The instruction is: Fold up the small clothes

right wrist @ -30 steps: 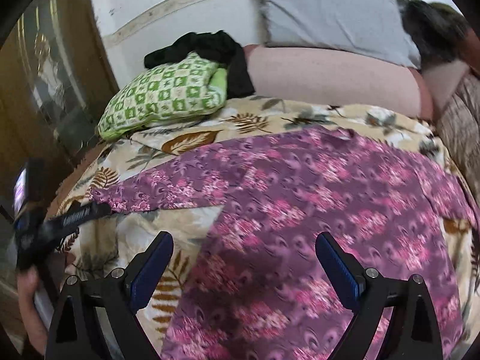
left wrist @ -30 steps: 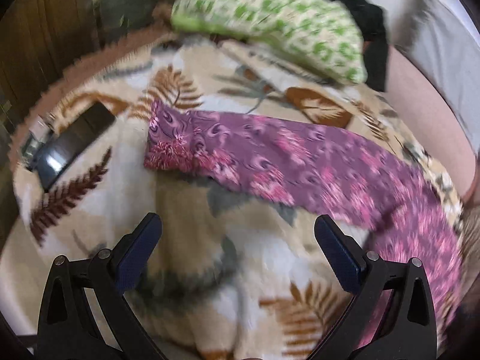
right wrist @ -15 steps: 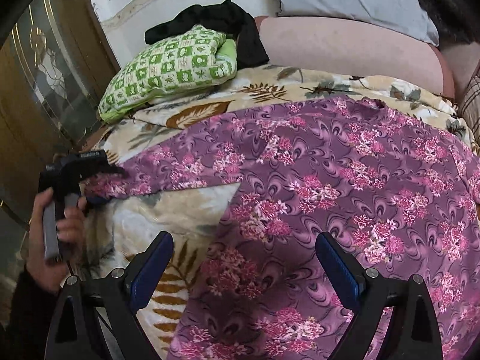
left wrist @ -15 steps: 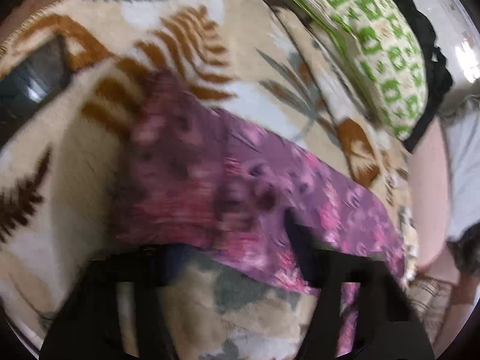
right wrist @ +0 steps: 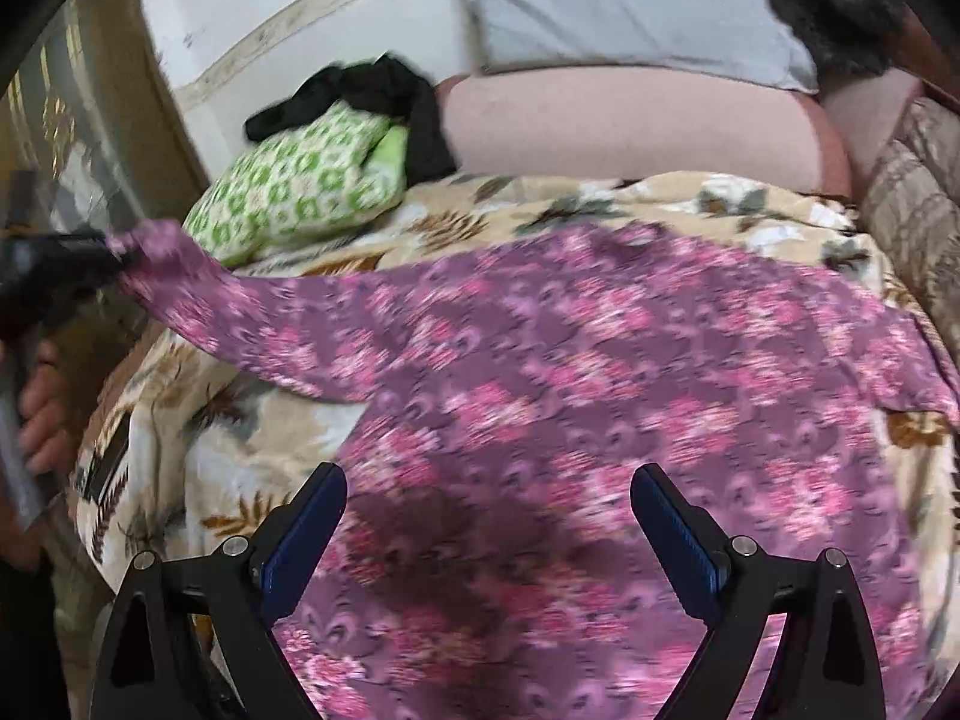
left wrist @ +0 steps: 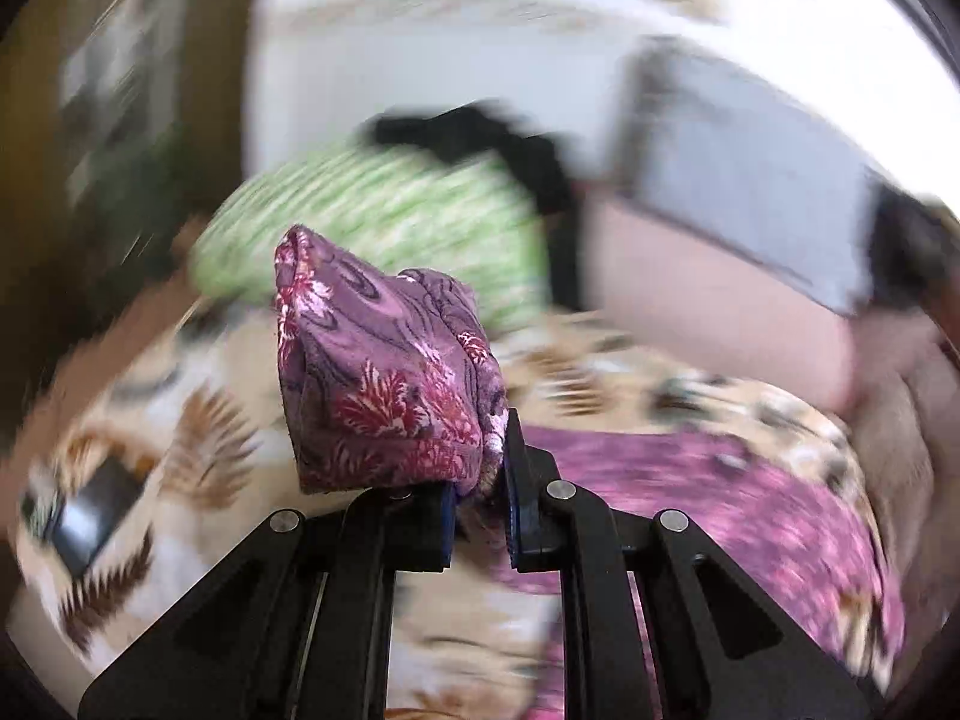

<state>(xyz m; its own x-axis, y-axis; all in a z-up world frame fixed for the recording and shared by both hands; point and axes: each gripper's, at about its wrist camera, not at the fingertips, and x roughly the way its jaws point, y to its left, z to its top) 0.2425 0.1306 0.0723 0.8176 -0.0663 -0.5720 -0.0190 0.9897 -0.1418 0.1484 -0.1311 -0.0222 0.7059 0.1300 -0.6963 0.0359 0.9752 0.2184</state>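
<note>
A purple floral garment (right wrist: 600, 396) lies spread over the leaf-print blanket (right wrist: 240, 456) on a bed. My left gripper (left wrist: 480, 498) is shut on the end of its sleeve (left wrist: 384, 384), which bunches up above the jaws and is lifted off the blanket. In the right wrist view the left gripper (right wrist: 90, 258) holds the sleeve end (right wrist: 162, 264) raised at the far left. My right gripper (right wrist: 486, 516) is open and empty, hovering over the body of the garment.
A green patterned pillow (right wrist: 300, 186) with black clothing (right wrist: 372, 90) on it lies at the back. A pink bolster (right wrist: 630, 126) and grey pillow (right wrist: 630, 6) line the headboard. A dark phone (left wrist: 90, 522) lies on the blanket at the left. A wooden cabinet (right wrist: 78, 138) stands left.
My left gripper closed on the sleeve end and lifted it off the blanket. My right gripper stayed open over the garment.
</note>
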